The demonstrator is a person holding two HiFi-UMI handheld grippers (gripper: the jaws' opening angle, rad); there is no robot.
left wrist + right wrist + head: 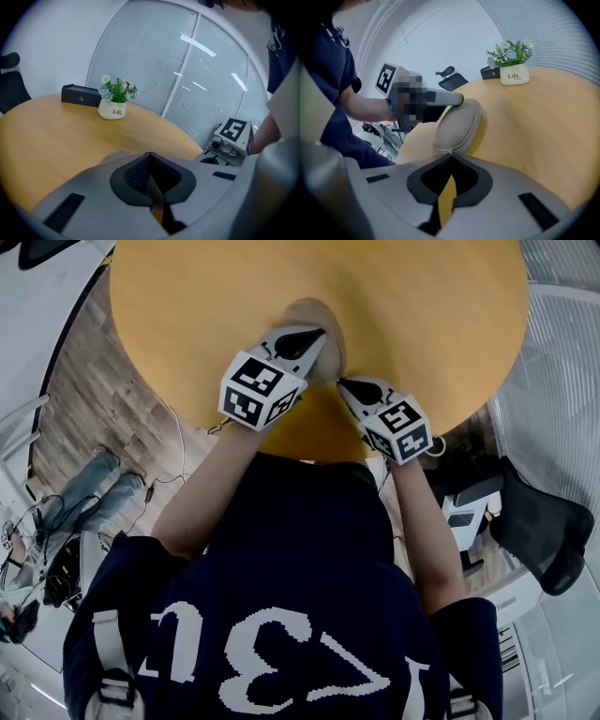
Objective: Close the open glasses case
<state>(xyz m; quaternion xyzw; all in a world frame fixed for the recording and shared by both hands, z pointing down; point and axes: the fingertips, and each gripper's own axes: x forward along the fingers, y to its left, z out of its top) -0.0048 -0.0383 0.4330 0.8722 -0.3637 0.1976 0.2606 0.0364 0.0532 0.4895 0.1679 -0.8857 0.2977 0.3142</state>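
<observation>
Listing from the nearest item outward.

1. Right gripper [450, 154]: tongs drawn narrow, pads together, nothing seen between them. The tip sits at the near end of the case, right on its seam. This placement probably serves to press or steady that end rather than to grasp it.
2. Glasses case [458, 123]: beige, oval, lying on the table close to the person's edge, between the two grippers. The lid is down on the base and the seam line looks met all round, so the closing appears done or nearly so. Whether a zip pull remains to be run cannot be made out.
3. Left gripper [150, 153]: tongs likewise narrow and holding nothing. In the right gripper view its tip touches the case's far end, most likely bracing the case so it does not slide.
4. Table [187, 296]: round, wood-coloured.
5. Flower pot [112, 111]: white, upright, well apart from the case.
6. Black box [80, 96]: just beside the pot, at the far rim. Neither it nor the pot seems involved.
7. Blinds [154, 61]: beyond the table.
</observation>
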